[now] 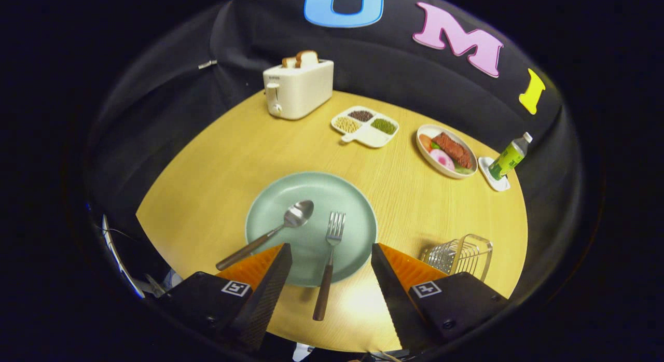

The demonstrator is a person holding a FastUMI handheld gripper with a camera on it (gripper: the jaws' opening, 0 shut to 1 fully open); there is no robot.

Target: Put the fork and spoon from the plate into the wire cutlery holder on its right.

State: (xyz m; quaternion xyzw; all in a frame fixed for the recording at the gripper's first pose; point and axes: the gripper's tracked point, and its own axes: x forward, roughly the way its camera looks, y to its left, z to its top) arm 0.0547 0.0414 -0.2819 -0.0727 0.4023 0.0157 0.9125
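The claw (331,258) stands spread wide above the wooden bench (207,159), pinching nothing. Between its fingers lies the fork (329,261), its dark handle reaching off the near rim of the pale green plate (358,232) onto the bench, tines pointing away. Just ahead of the left finger rests the spoon (275,231), bowl near the plate's middle and handle slanting out over the rim. Beside the right finger stands the wire cutlery holder (461,254), to the right of the plate. Farther on sit a divided dish of beans (365,126), an oval dish of food (447,150), a bottle (510,157) on a coaster, and a white toaster (298,87) holding bread.
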